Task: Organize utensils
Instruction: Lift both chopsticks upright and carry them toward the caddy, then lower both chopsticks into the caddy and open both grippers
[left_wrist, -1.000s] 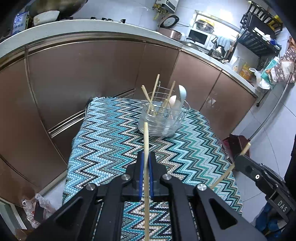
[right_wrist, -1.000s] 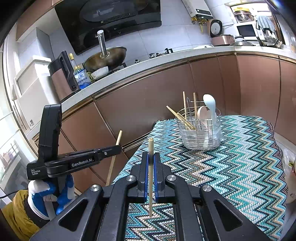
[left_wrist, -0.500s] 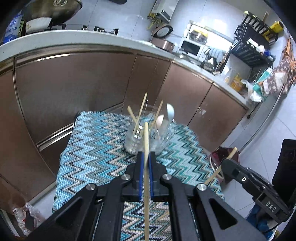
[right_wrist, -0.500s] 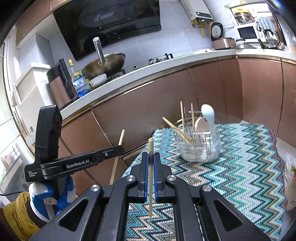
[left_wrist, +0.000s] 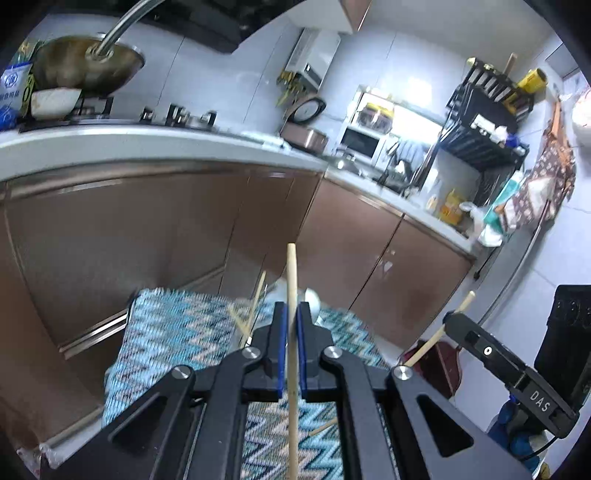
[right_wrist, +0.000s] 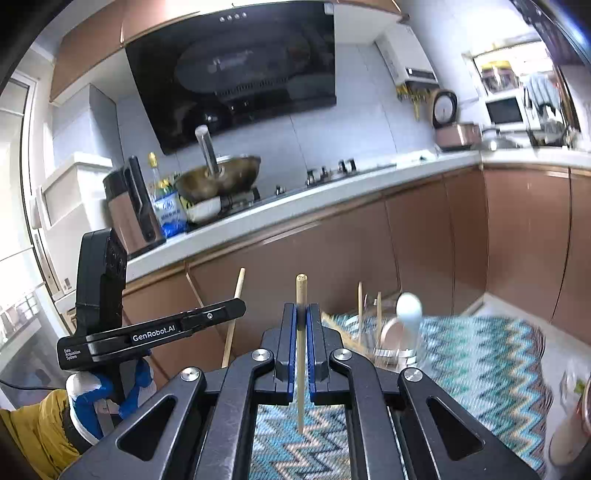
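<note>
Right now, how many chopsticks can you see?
5, maybe more hidden: one in the left gripper, one in the right gripper, and three in the holder, two upright and one leaning.

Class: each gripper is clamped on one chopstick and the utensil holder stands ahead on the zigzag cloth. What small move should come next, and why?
Probably tip the right gripper forward and down, aiming its chopstick at the utensil holder, which stands just ahead to its right, already holding chopsticks and spoons. The left gripper holds its chopstick too.
</note>
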